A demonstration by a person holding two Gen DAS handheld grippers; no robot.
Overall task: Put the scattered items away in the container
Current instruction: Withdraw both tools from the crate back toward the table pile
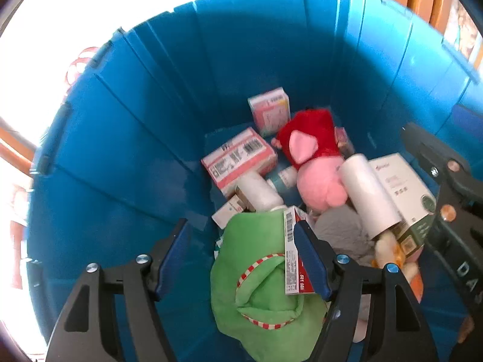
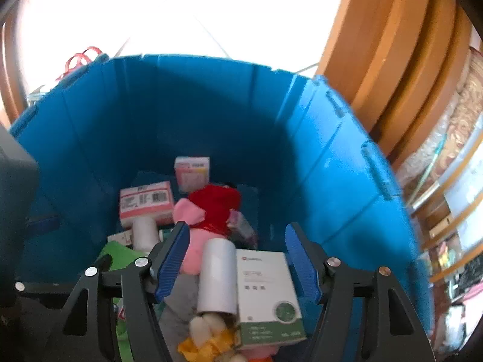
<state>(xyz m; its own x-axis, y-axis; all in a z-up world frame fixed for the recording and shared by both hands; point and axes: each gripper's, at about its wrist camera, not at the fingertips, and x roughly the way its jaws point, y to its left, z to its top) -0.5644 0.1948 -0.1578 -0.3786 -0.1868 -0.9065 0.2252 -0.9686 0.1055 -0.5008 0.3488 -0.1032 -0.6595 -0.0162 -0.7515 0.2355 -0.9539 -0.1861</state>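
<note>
A deep blue container [image 1: 135, 138] [image 2: 317, 181] holds the pile of items. My left gripper [image 1: 240, 226] hangs open inside it, over a green plush [image 1: 259, 271]. A red-and-white box [image 1: 291, 259] lies against that gripper's right finger; the pads press on nothing. My right gripper [image 2: 236, 227] is open above a white roll [image 2: 217, 277] and a white-and-green box [image 2: 265, 289], touching neither. A pink plush in red clothing [image 1: 320, 181] [image 2: 211, 208] lies in the middle. Two pink boxes [image 1: 238, 157] [image 1: 270, 111] rest at the far end. The right gripper's body [image 1: 437, 175] shows at the left wrist view's right edge.
A grey plush [image 1: 341, 229] and a yellow-and-white plush [image 2: 211, 335] lie under the roll. Wooden furniture [image 2: 392, 60] and cluttered shelves [image 2: 452, 211] stand right of the container. A red ribbon [image 2: 78, 57] shows beyond the far left rim. The high walls close in on both grippers.
</note>
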